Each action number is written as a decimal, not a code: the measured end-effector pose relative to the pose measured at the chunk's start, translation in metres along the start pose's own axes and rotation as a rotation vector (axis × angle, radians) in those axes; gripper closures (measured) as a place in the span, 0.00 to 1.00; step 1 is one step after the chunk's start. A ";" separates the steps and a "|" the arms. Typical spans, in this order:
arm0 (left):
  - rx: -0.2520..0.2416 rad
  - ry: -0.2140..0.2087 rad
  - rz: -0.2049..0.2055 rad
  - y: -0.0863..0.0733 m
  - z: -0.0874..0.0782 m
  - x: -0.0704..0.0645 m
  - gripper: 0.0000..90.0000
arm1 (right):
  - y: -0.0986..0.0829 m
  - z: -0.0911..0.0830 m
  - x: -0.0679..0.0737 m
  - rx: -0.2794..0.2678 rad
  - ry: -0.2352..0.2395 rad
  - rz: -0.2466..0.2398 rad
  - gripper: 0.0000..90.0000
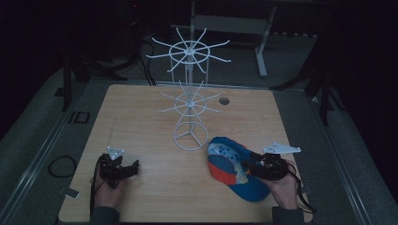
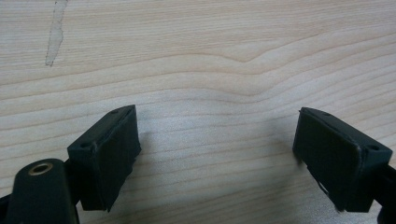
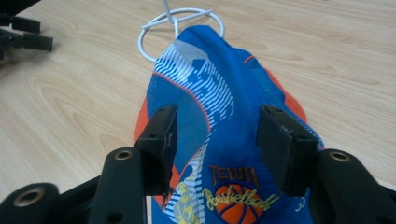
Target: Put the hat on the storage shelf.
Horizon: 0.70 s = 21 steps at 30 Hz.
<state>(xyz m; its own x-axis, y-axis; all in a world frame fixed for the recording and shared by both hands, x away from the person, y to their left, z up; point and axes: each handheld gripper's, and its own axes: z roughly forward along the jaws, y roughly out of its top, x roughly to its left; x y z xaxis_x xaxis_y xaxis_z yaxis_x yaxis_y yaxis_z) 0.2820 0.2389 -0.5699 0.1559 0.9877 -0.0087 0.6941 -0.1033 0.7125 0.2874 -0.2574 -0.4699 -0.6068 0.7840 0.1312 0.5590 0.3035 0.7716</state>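
Note:
A blue and orange baseball cap [image 1: 232, 166] with a basketball logo lies on the wooden table [image 1: 141, 117] at the front right. My right gripper [image 1: 248, 165] holds it from the right. In the right gripper view the two jaws stand half closed against a raised ridge of the cap [image 3: 219, 93], one on each side of my right gripper [image 3: 217, 135]. My left gripper [image 1: 133, 168] rests at the front left, pointing right. Its jaws stand wide apart over bare wood, with nothing in my left gripper [image 2: 217, 154].
A white wire rack [image 1: 189, 101] with two tiers of radiating hooks stands mid-table, and its ring base [image 3: 180, 18] lies just beyond the cap. A small round hole [image 1: 224, 101] sits at the back of the table. Dark floor surrounds the table.

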 end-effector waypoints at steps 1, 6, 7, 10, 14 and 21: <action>0.000 0.000 0.000 0.000 0.000 0.000 0.17 | 0.001 -0.001 -0.001 0.003 -0.010 0.009 0.51; 0.000 0.000 0.000 0.000 0.000 0.000 0.17 | 0.010 -0.007 -0.005 -0.008 -0.011 0.046 0.50; 0.000 0.000 0.000 0.000 0.000 0.000 0.17 | 0.010 -0.007 -0.005 -0.008 -0.011 0.046 0.50; 0.000 0.000 0.000 0.000 0.000 0.000 0.17 | 0.017 -0.010 -0.007 -0.004 -0.016 0.037 0.50; 0.003 0.015 -0.013 0.001 0.001 -0.002 0.17 | 0.025 -0.009 -0.009 0.009 -0.013 0.013 0.50; 0.003 0.022 -0.020 0.001 0.001 -0.002 0.17 | 0.036 0.000 -0.010 0.072 -0.049 -0.028 0.50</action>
<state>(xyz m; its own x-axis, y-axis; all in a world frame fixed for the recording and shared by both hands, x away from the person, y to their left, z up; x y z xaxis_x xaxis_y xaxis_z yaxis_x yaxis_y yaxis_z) 0.2835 0.2365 -0.5696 0.1269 0.9919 -0.0074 0.6991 -0.0842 0.7100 0.3136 -0.2544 -0.4434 -0.5954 0.7995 0.0788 0.5826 0.3622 0.7275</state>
